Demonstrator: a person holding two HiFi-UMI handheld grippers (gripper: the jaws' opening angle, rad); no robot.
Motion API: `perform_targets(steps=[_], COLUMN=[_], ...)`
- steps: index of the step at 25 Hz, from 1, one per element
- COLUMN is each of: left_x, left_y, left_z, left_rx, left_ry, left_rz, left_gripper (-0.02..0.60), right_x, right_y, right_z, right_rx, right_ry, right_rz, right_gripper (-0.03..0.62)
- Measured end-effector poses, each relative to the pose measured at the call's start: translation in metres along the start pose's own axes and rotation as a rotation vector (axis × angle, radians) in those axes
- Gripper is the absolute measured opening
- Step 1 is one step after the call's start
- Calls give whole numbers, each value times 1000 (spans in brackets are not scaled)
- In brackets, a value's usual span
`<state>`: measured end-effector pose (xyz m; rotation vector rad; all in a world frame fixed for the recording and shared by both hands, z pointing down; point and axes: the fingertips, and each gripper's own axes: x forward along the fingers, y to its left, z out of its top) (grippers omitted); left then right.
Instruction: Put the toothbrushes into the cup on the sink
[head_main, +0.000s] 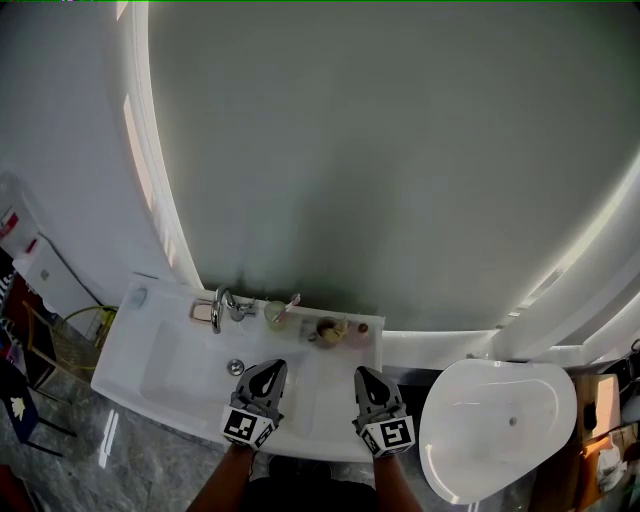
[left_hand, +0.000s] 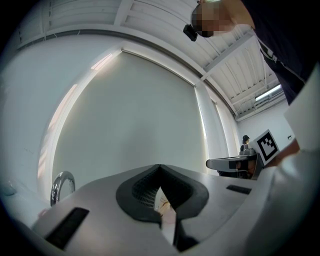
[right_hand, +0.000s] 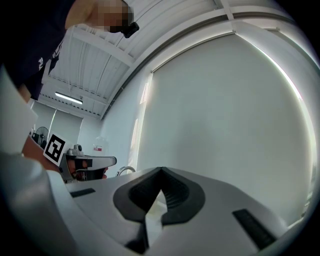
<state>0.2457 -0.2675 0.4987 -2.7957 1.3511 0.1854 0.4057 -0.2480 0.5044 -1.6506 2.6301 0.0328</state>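
A pale cup (head_main: 275, 316) stands on the back ledge of the white sink (head_main: 160, 370), just right of the chrome tap (head_main: 224, 305). A pink-tipped toothbrush (head_main: 291, 302) leans out of the cup. My left gripper (head_main: 272, 366) and right gripper (head_main: 362, 372) hover side by side over the sink's front part, both shut and empty, pointing at the ledge. In the left gripper view my left gripper (left_hand: 160, 168) has its jaws together, tilted up at the mirror. The right gripper (right_hand: 161, 170) in its own view shows the same.
A small brownish item (head_main: 330, 328) and a pinkish one (head_main: 358, 330) sit on the ledge right of the cup. The drain (head_main: 236, 367) lies left of my left gripper. A large round mirror (head_main: 400, 150) fills the wall. A white oval toilet (head_main: 500, 425) stands at the right.
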Motion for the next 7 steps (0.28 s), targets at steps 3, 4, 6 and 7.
perform_targets(steps=[3, 4, 6, 7], left_x=[-2, -2, -3, -3], left_y=[-1, -1, -1, -1], left_z=[0, -1, -1, 0], left_rx=[-3, -6, -8, -8], left_ry=[0, 1, 0, -2], left_rz=[-6, -6, -9, -10], left_gripper=[23, 23, 23, 23], right_x=[-1, -1, -1, -1], right_y=[4, 5, 6, 6], right_z=[2, 2, 3, 3], right_rx=[-15, -17, -20, -21], right_ry=[6, 7, 3, 0], right_rz=[3, 4, 6, 7], right_gripper=[28, 26, 28, 26])
